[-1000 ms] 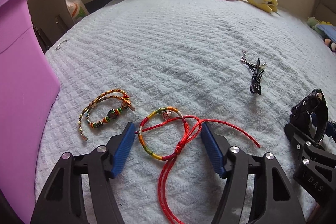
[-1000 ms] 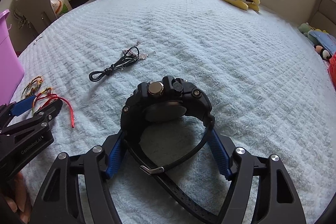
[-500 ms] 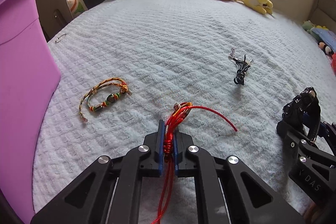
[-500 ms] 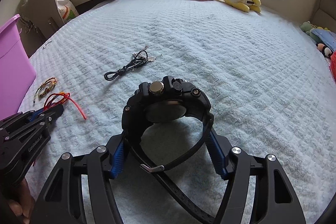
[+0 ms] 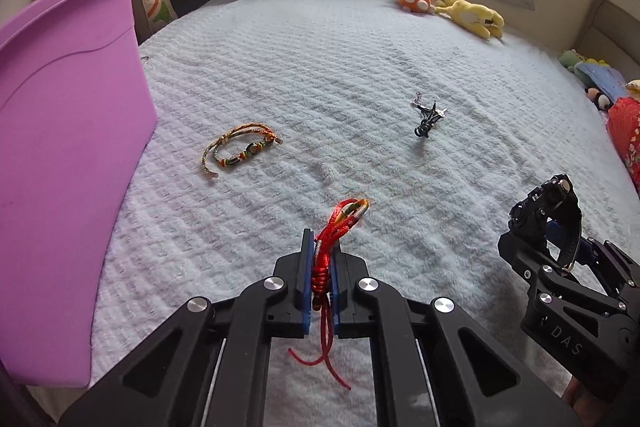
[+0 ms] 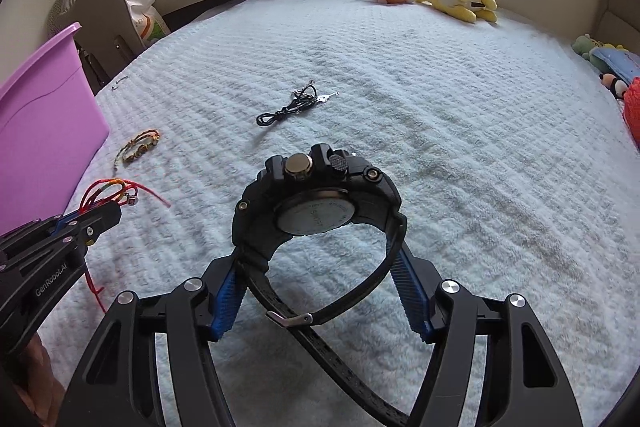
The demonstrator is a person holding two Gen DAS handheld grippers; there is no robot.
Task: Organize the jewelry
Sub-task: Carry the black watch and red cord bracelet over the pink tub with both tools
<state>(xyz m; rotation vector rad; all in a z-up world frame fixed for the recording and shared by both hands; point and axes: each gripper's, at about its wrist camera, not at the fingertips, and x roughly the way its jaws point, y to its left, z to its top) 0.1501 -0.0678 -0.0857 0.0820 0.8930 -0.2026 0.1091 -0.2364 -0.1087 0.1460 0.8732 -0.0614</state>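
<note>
Between the blue pads of the left gripper point(image 5: 321, 267), the red cord bracelet point(image 5: 336, 227) is pinched at its knot, loop forward, loose ends hanging behind. The right gripper point(image 6: 316, 283) holds the black watch point(image 6: 316, 195) by its strap, fingers pressed against both sides. On the white blanket point(image 5: 320, 67) lie a braided bracelet point(image 5: 240, 147), near the purple bin point(image 5: 60, 147), and a black cord necklace point(image 5: 428, 115), well apart.
</note>
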